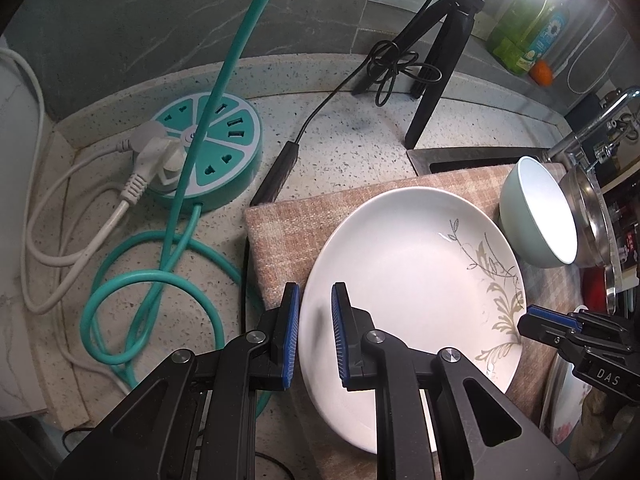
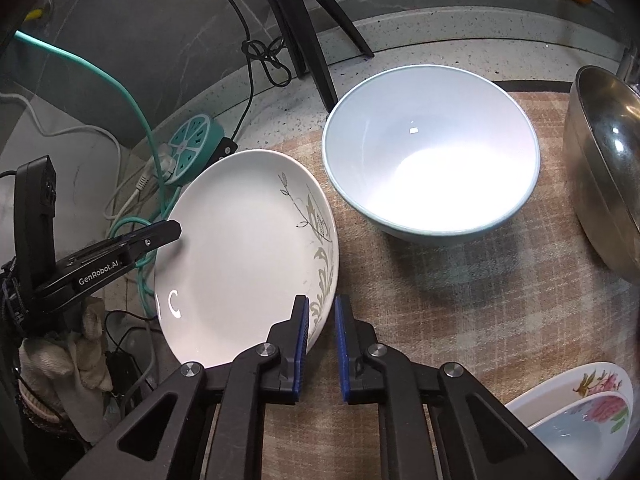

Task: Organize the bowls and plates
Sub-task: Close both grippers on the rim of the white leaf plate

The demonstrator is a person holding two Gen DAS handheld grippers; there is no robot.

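The white round plate with a grey-green leaf pattern (image 1: 408, 280) is lying on the beige checked cloth (image 1: 280, 232) spread over the speckled tabletop (image 1: 340, 128). The left tool (image 1: 316, 336) is clamping the plate's left rim between its blue pads, and the right tool (image 2: 322, 344) is gripping the opposite, patterned rim. The pale blue ceramic bowl (image 2: 432, 152) is sitting upright on the cloth just beside the plate. A flower-patterned dish (image 2: 580, 408) is showing at the right wrist view's lower right corner, and a teal round power strip (image 1: 212, 144) is resting well apart.
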